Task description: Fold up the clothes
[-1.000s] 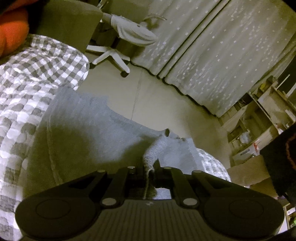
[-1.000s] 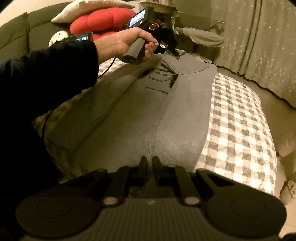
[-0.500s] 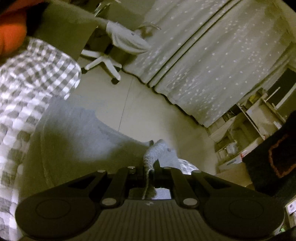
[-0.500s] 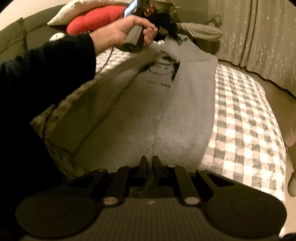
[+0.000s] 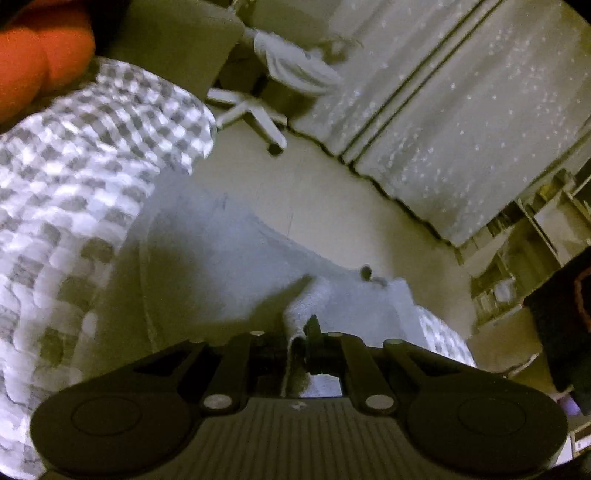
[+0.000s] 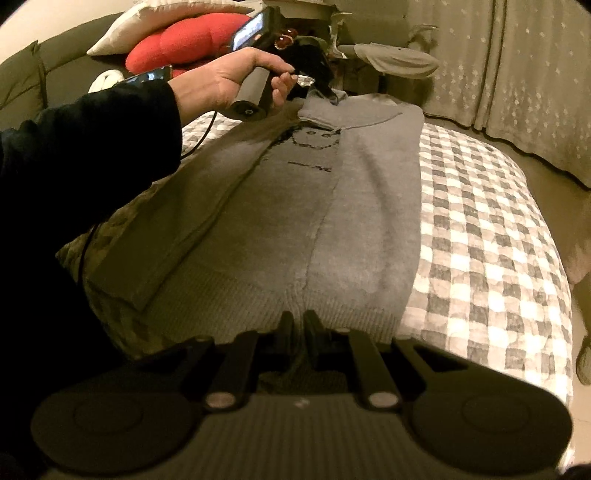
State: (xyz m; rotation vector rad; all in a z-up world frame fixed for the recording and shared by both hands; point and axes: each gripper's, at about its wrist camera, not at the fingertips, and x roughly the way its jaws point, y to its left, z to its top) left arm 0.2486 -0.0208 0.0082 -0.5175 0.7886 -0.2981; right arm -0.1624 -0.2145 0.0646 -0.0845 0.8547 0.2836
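Note:
A grey knitted sweater [image 6: 295, 206] with a dark face print lies lengthwise on a checked bed cover [image 6: 480, 240]. My right gripper [image 6: 300, 321] is shut on the ribbed hem at the near end. At the far end, a hand holds my left gripper [image 6: 325, 86], which pinches the collar. In the left wrist view the left gripper [image 5: 300, 326] is shut on a bunched fold of the sweater [image 5: 229, 266], which spreads out ahead of it over the cover [image 5: 74, 177].
Red cushions [image 6: 192, 44] and a white pillow [image 6: 155, 22] lie at the head of the bed. A white swivel chair [image 5: 280, 77] stands on the floor by star-patterned curtains [image 5: 461, 103]. Shelves [image 5: 535, 251] fill the right side. A black sleeve [image 6: 85, 177] crosses the left.
The left gripper lifted the collar end half a second ago and has since come back down toward the bed. The sweater lies flatter and straighter now. The right gripper kept hold of the hem.

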